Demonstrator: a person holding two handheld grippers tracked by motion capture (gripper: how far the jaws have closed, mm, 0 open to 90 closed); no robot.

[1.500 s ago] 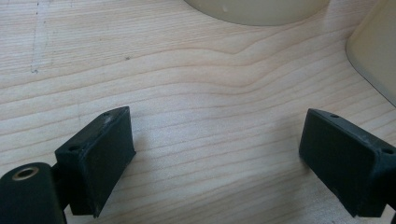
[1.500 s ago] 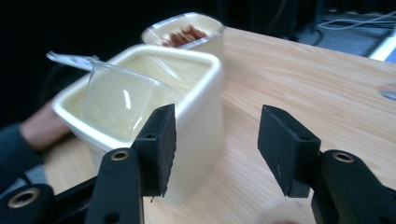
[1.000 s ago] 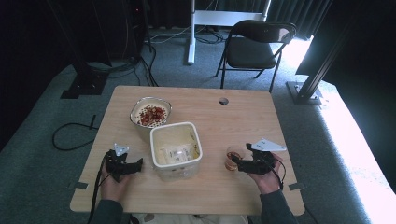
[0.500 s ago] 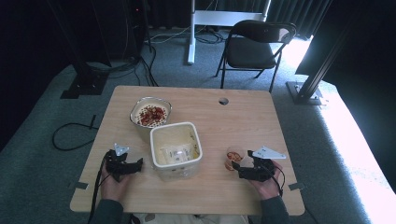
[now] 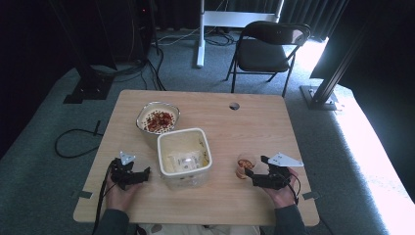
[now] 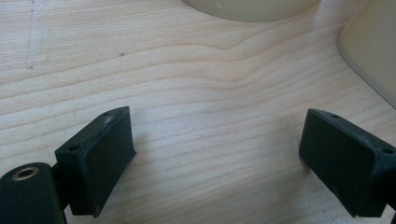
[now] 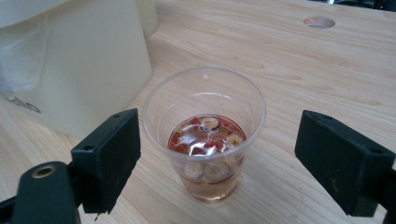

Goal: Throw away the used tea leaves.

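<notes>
Wooden light-grained table [image 5: 235, 122] carries everything; a square cream plastic tub [image 5: 185, 156] sits at centre, a round bowl of red-flecked food [image 5: 157, 119] at its 11 o'clock. At the tub's 3 o'clock, a clear plastic cup of reddish liquid [image 7: 204, 130] stands between the wide-spread jaws of the right gripper [image 7: 219, 154], apparently framed for a grasp. The left gripper [image 6: 224, 158] gapes over bare wood at 9 o'clock.

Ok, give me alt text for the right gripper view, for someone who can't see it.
A clear plastic cup of amber liquid with red and pale bits stands on a wooden table between the open black fingers of the right gripper. A cream tub sits behind, left.
</notes>
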